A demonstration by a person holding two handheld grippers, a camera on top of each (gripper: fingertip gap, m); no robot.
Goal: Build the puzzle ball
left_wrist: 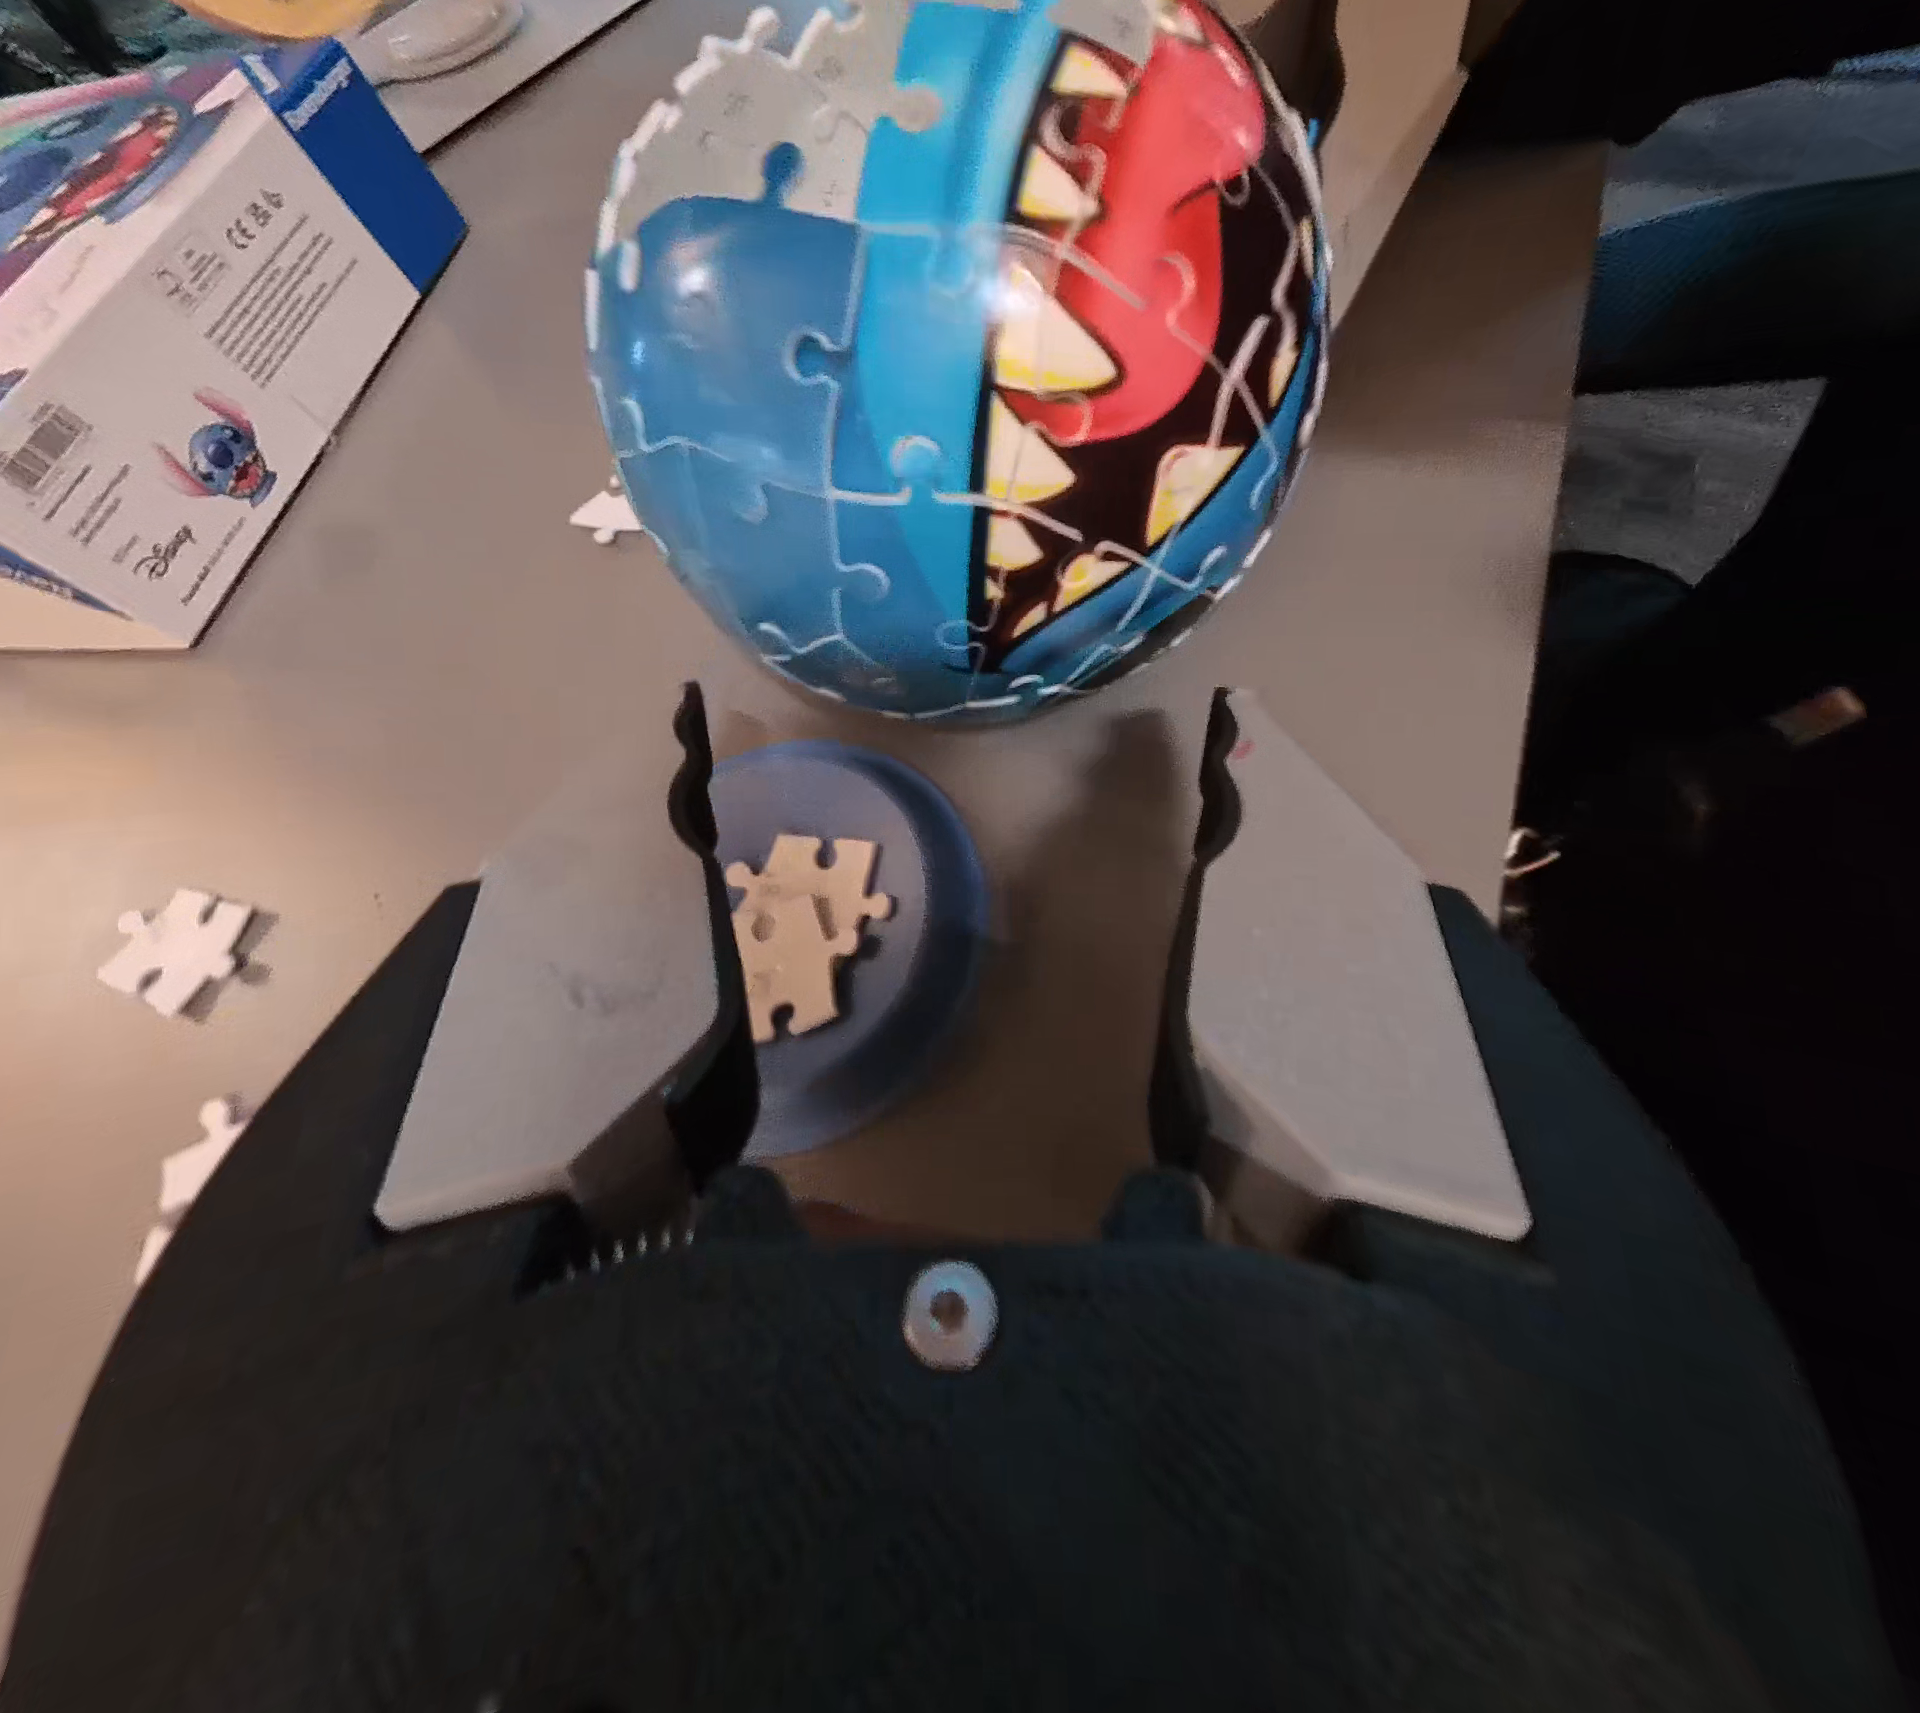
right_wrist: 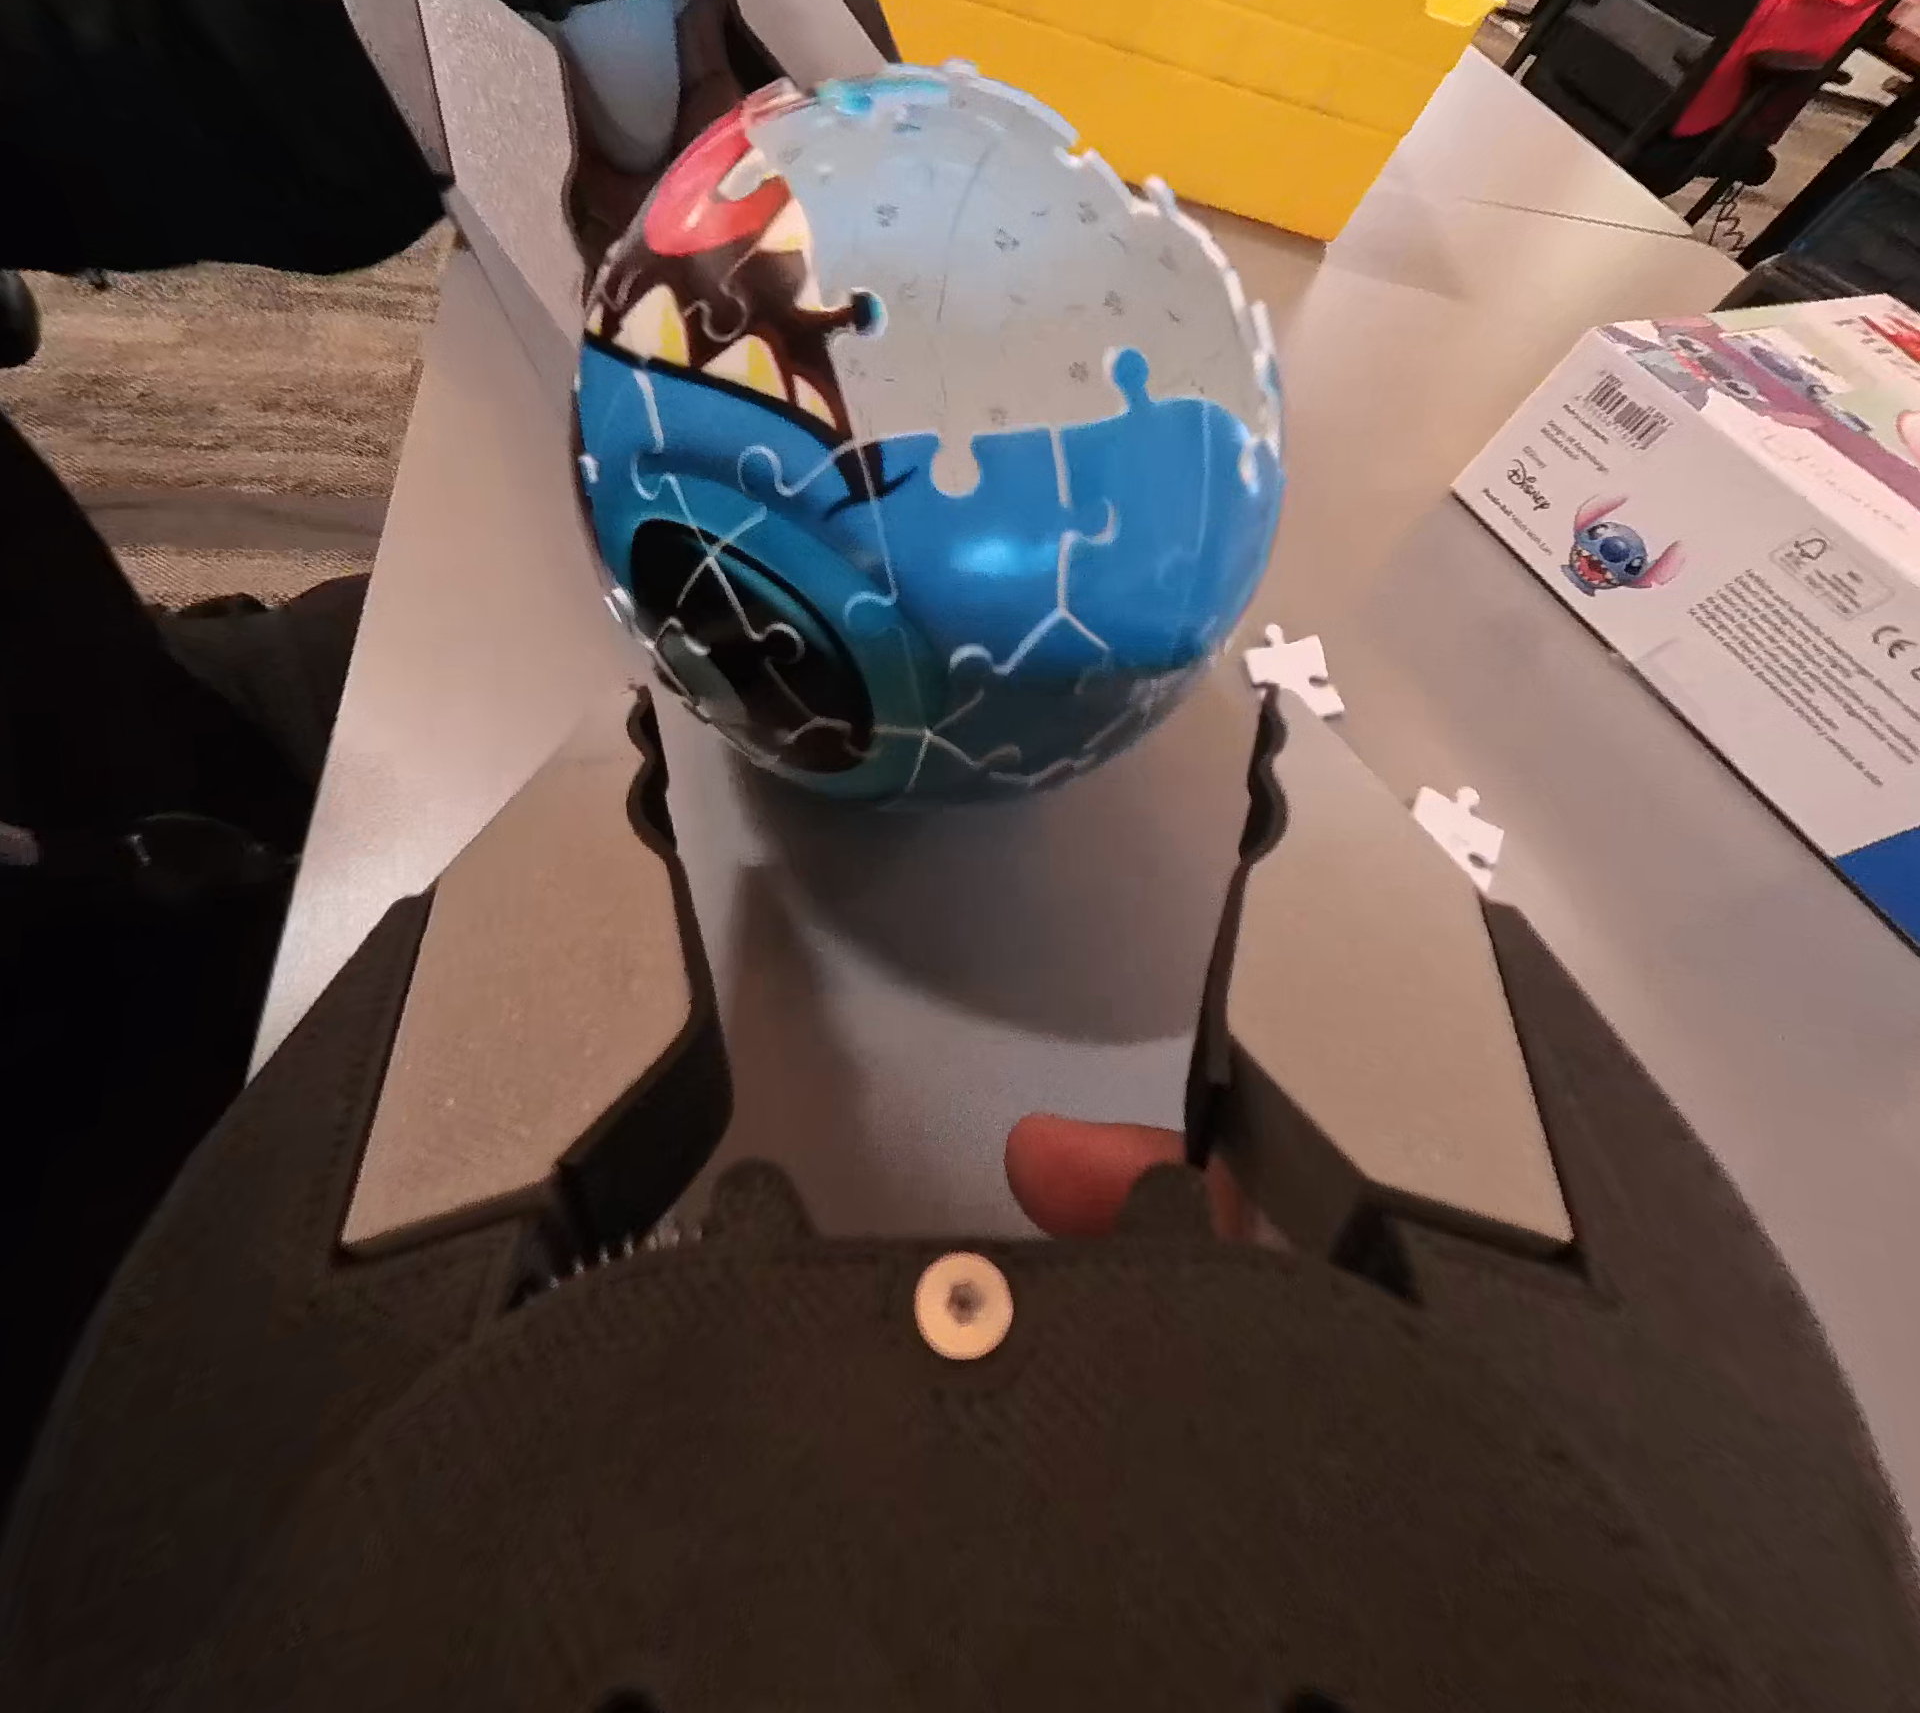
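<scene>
Left wrist view: puzzle ball [left_wrist: 961, 333] seen resting unsupported on the grey surface [left_wrist: 436, 707], part-built, with an open gap at its top edge. Left claw [left_wrist: 954, 728] held apart and empty just short of the ball; a blue dish [left_wrist: 935, 967] with joined white pieces [left_wrist: 810, 936] lies directly below it. Right claw [right_wrist: 951, 728] likewise spread, empty, close to the ball's other side. Risk judged: the ball could be rolled off by a one-sided nudge, or seated pieces popped loose by a hard squeeze.

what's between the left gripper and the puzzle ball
In the left wrist view, a blue dish holding loose white pieces lies between the left gripper and puzzle ball.
</scene>
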